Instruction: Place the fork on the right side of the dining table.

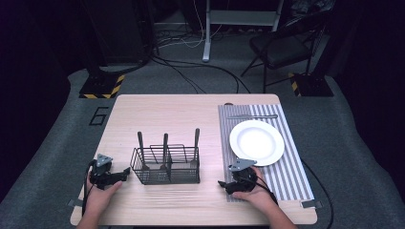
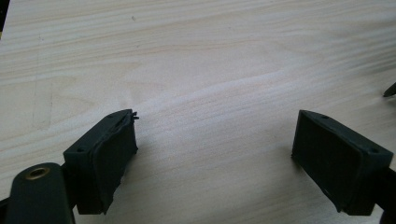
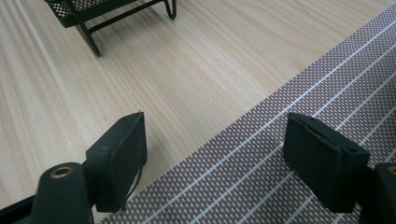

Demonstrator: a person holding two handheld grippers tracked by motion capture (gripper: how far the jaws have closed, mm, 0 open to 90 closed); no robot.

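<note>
the left gripper (image 1: 125, 171) rests spread and empty on the table (image 1: 191, 200), just left of the wire caddy (image 1: 165, 167) holding three utensils. the right gripper (image 1: 222, 183), also spread and empty, sits at the striped placemat's (image 1: 286, 181) edge, near the white plate (image 1: 257, 142).

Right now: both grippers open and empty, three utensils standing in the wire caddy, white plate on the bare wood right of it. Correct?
Not quite. The white plate sits on the striped placemat, not bare wood; the high view shows it. The rest holds: left gripper and right gripper are open and empty, and three utensils stand in the wire caddy.
</note>
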